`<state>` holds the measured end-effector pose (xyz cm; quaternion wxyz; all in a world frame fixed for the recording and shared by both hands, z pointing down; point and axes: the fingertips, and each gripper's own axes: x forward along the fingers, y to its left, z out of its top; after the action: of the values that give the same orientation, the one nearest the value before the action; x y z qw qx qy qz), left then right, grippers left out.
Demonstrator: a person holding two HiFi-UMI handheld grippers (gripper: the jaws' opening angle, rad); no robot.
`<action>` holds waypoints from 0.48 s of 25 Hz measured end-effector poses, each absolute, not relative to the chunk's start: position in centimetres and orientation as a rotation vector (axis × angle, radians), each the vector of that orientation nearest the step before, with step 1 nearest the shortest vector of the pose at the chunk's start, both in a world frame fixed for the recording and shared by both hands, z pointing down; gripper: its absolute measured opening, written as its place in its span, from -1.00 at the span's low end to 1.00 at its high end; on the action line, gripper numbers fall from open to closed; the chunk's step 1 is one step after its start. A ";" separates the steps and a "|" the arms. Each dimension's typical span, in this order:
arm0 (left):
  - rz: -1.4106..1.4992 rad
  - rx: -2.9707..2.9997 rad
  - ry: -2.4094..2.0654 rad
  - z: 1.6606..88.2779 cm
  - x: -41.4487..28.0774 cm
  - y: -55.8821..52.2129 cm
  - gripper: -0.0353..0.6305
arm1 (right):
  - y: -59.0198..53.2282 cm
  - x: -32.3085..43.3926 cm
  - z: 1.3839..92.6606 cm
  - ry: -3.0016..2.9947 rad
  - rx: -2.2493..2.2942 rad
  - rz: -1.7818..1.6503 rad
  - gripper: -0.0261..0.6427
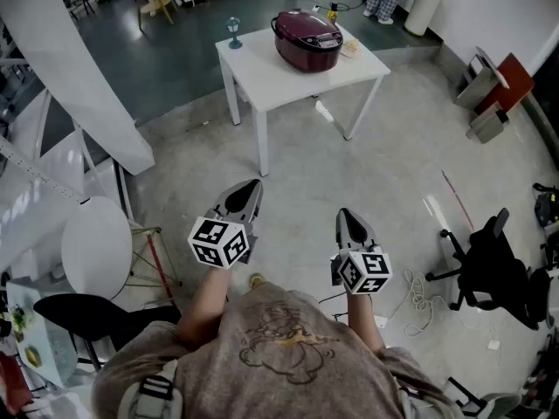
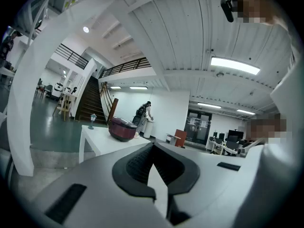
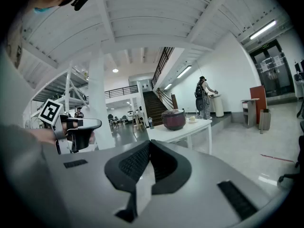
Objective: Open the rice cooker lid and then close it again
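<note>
A dark red rice cooker [image 1: 307, 39] with its lid down sits on a white table [image 1: 279, 81] far ahead of me. It also shows small in the left gripper view [image 2: 122, 128] and the right gripper view [image 3: 174, 118]. Both grippers hang over bare floor, well short of the table. My left gripper [image 1: 247, 190] is shut with nothing between its jaws [image 2: 153, 145]. My right gripper [image 1: 347, 216] has its jaws together and holds nothing [image 3: 150, 143]. The left gripper [image 3: 76, 127] shows at the left of the right gripper view.
A small blue stemmed object [image 1: 234, 31] stands at the table's far left corner, a pale item [image 1: 351, 47] beside the cooker. A black office chair [image 1: 493, 264] is on the right. A white column [image 1: 74, 68] and round white table [image 1: 94, 247] are left. A person [image 3: 204, 98] stands beyond.
</note>
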<state>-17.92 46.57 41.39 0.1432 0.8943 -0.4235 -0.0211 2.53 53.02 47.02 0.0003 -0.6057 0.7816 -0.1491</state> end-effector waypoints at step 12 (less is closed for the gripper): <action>-0.052 2.579 -1.232 41.3 -20.4 45.4 -0.83 | 51.3 0.9 46.9 2.429 -1.929 -0.472 -0.91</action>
<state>-20.39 45.40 41.25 0.1410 0.8932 -0.4266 -0.0181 0.93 51.34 46.85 0.0019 -0.6148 0.7741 -0.1505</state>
